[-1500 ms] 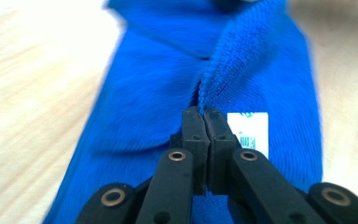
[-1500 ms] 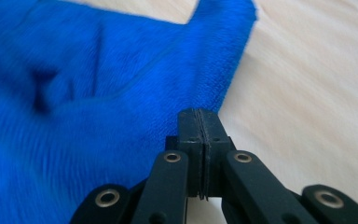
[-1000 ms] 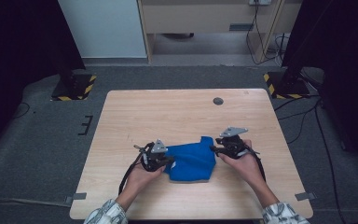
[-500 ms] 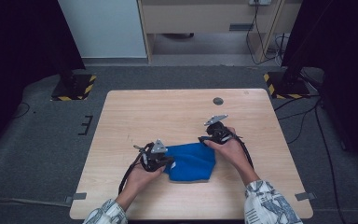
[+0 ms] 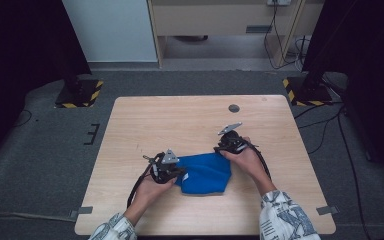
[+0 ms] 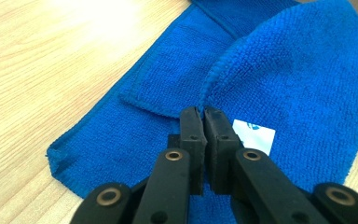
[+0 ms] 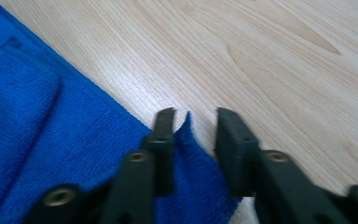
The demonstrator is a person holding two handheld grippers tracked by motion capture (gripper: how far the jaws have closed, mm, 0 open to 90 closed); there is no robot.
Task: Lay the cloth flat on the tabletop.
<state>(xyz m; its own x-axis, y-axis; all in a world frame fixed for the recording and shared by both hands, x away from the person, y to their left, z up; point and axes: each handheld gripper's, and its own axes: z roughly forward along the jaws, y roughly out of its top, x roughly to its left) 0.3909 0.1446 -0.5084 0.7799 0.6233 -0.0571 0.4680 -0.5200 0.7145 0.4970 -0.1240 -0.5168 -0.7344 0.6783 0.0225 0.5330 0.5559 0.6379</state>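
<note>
Underneath, pale wood table (image 5: 190,120) on grey carpet (image 5: 45,150); left gripper (image 5: 172,172) clamped on blue cloth (image 5: 205,172), right gripper (image 5: 225,145) closing around its corner.

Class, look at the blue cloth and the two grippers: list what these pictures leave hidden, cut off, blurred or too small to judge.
1. White label on the blue cloth: print too small, partly behind the left gripper, left gripper view.
2. Right gripper: blurred; a cloth corner stands between its jaws, which have just been closing; pad contact unclear.
3. Cloth: cut off by the edges in both gripper views.
4. Dark disc on the table: too small, high view.
</note>
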